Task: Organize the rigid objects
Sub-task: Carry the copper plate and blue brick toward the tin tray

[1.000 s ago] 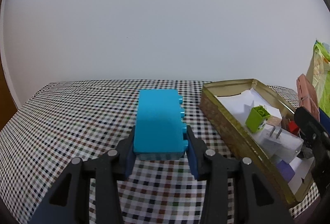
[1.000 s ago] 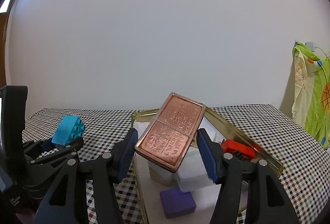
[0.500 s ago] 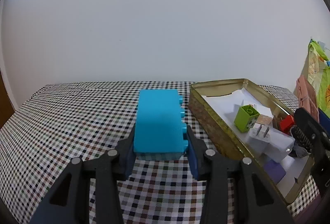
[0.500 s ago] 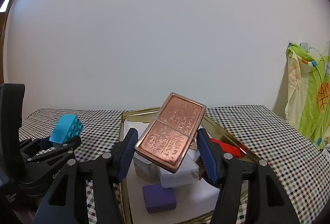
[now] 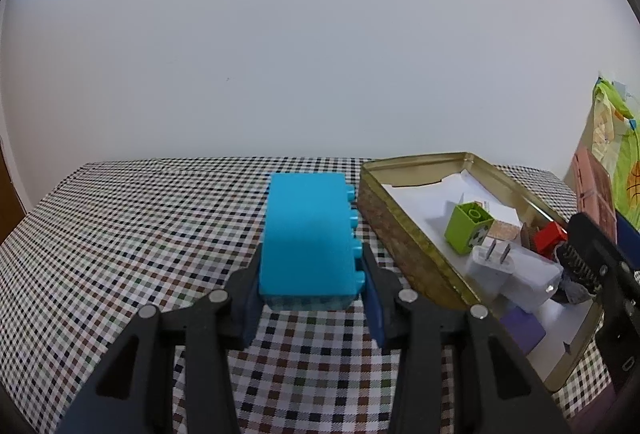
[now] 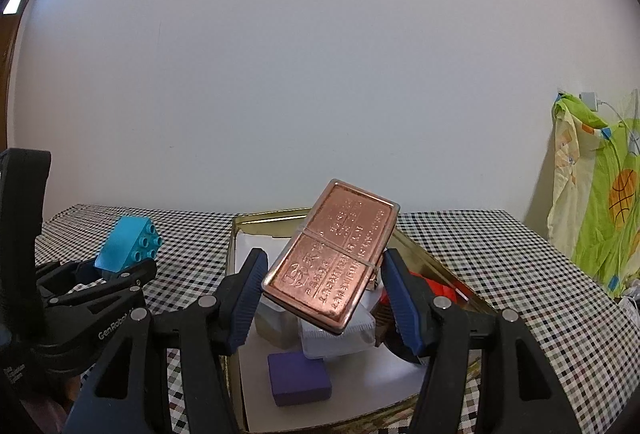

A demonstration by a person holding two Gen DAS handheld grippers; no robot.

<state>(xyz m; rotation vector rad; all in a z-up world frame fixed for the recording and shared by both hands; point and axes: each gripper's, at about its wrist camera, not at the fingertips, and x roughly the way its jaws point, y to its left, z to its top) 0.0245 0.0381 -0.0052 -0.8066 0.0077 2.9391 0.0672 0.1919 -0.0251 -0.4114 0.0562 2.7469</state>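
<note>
My left gripper point(image 5: 310, 298) is shut on a large cyan toy brick point(image 5: 308, 234) with its studs facing right, held above the checked tablecloth just left of the gold tin point(image 5: 404, 234). The brick also shows in the right wrist view point(image 6: 128, 244). My right gripper point(image 6: 322, 304) is shut on a copper-coloured flat metal case point(image 6: 332, 254), tilted, above the open tin point(image 6: 236, 234). In the tin lie a green brick point(image 5: 468, 228), a white plug adapter point(image 5: 496, 266), a red brick point(image 5: 550, 236) and a purple block point(image 6: 298, 378).
The table is covered by a black-and-white checked cloth point(image 5: 140, 234) and stands against a plain white wall. A green patterned cloth point(image 6: 600, 202) hangs at the right. The left gripper's body point(image 6: 52, 298) sits at the left of the right wrist view.
The left gripper with the cyan brick has moved closer to the tin's left wall. The right gripper with the copper case has shifted slightly over the tin.
</note>
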